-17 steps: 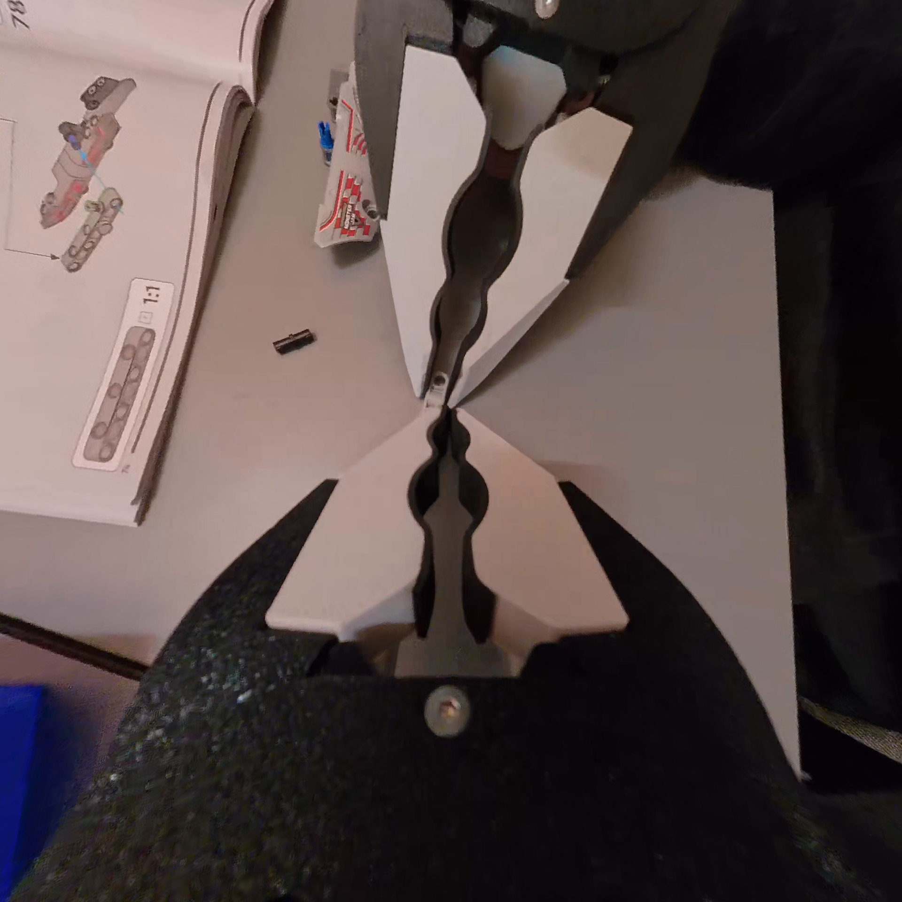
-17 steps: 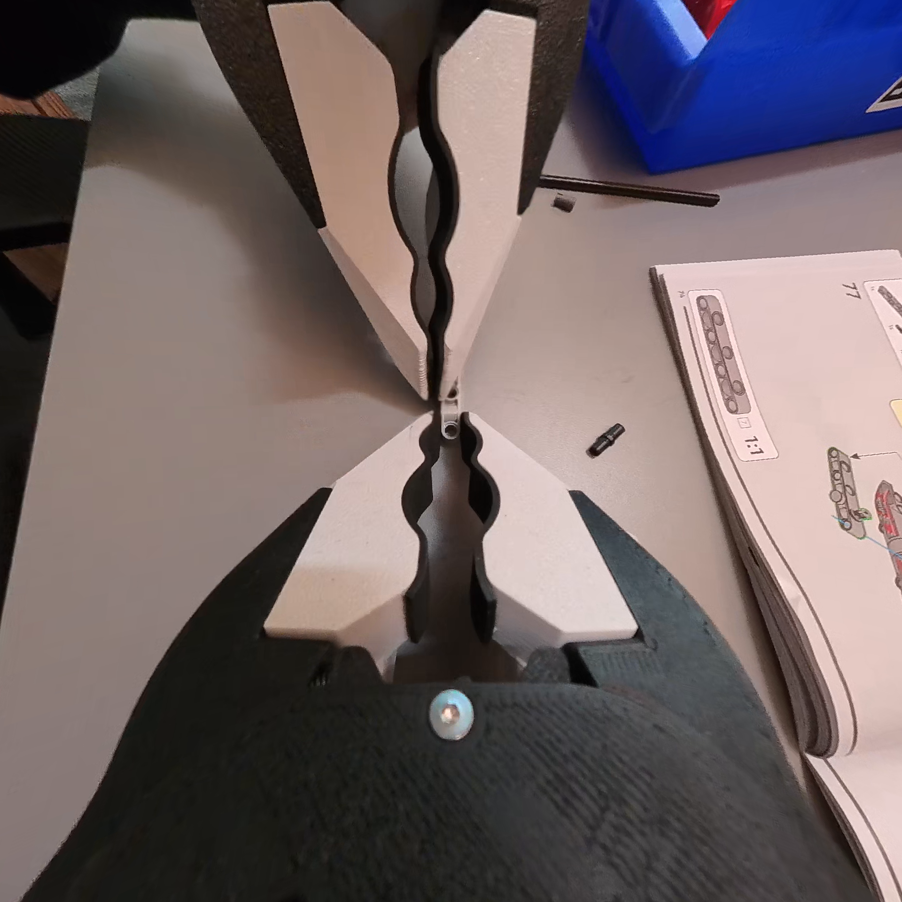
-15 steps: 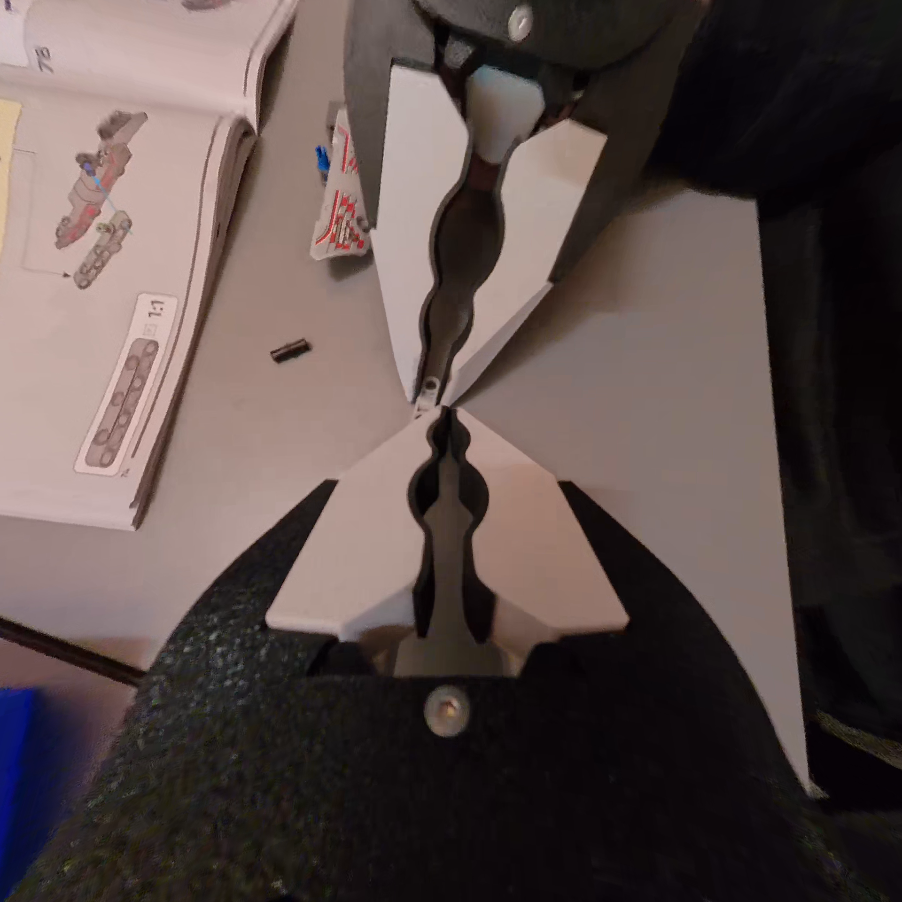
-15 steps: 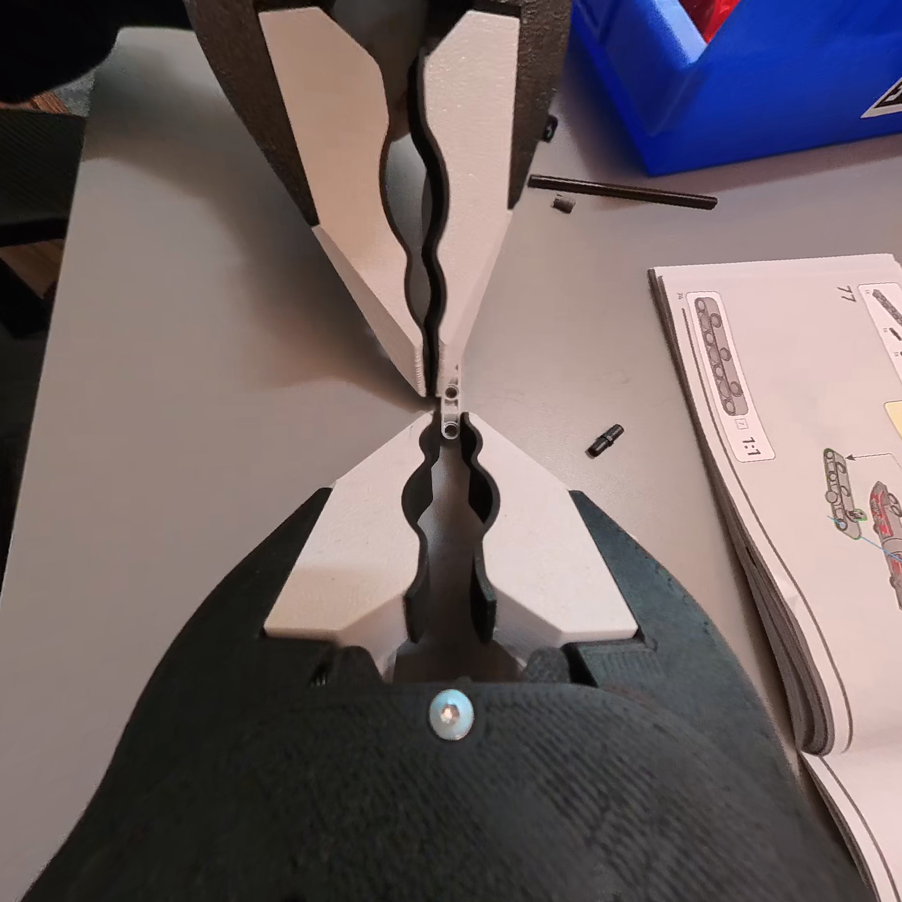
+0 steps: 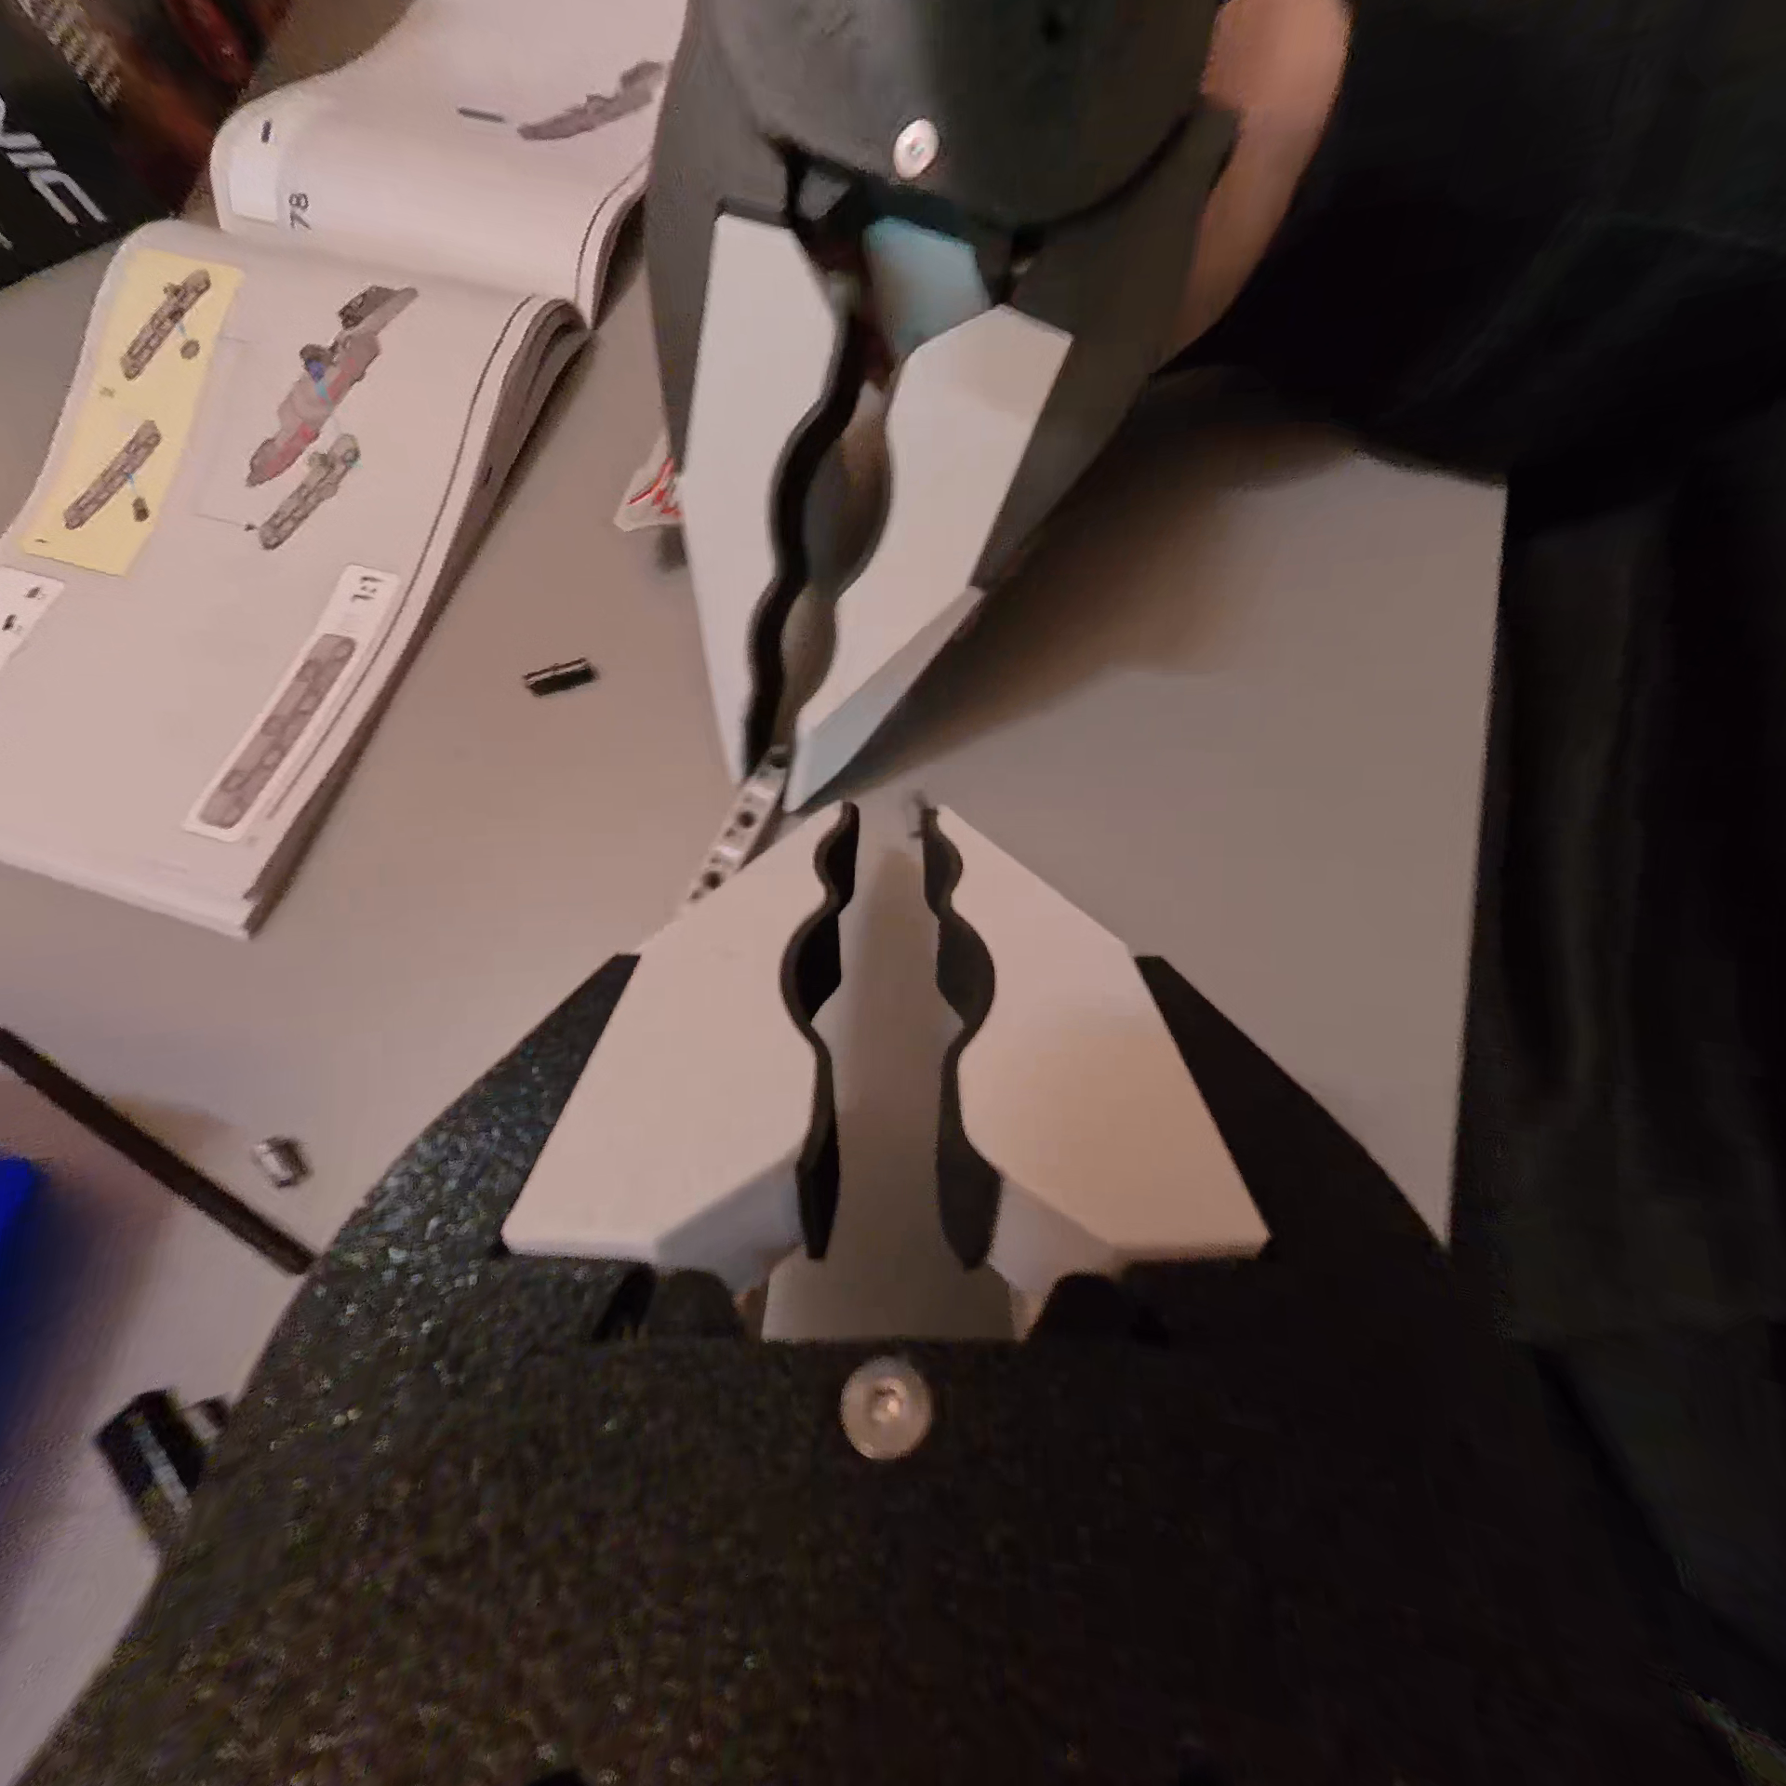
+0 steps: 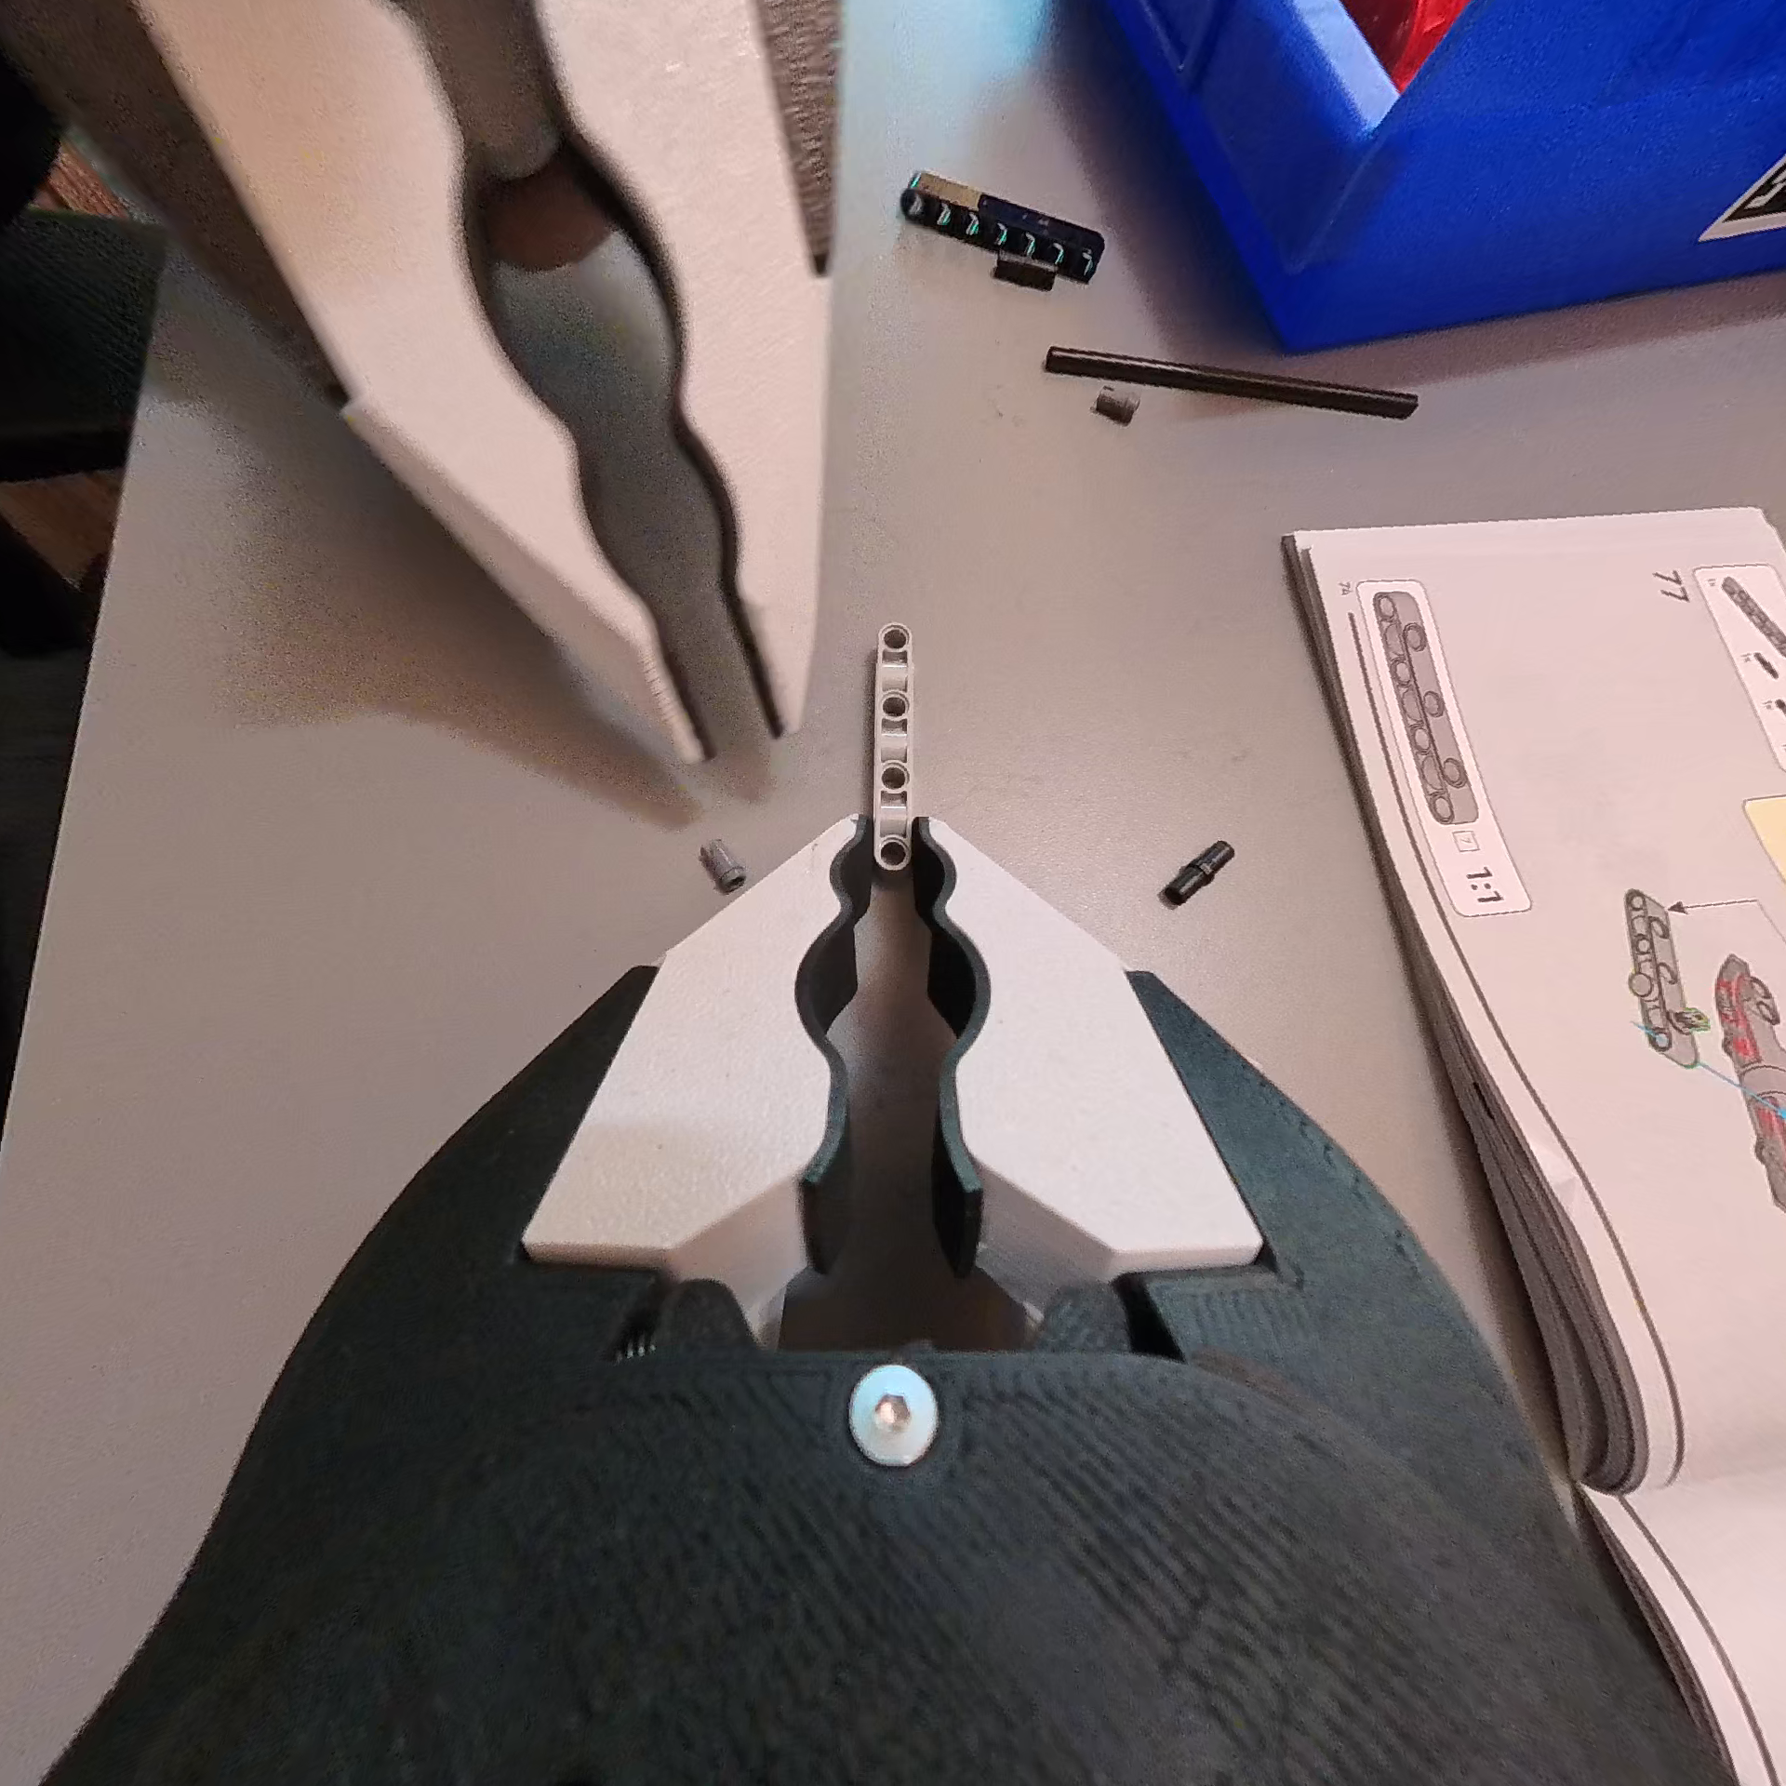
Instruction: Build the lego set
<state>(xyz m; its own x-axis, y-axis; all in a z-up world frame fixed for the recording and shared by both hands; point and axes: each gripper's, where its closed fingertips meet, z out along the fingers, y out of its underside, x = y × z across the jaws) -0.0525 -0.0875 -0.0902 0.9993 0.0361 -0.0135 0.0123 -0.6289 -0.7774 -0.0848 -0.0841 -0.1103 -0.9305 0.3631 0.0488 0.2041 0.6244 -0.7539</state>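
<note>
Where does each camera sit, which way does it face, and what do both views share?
Left wrist view: rides the left tongs, open and empty, facing the right tongs over the grey table; a person's arm shows behind.
Right wrist view: rides the right tongs, shut on the grey beam, facing the left tongs and blue bin.
Shared: grey beam, black pin, instruction booklet.

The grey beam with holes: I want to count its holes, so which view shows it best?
The right wrist view: the grey beam faces the camera sharply, full length, one end pinched by the right gripper, the other end free. In the left wrist view the grey beam is blurred, foreshortened and partly hidden behind a left gripper finger.
</note>
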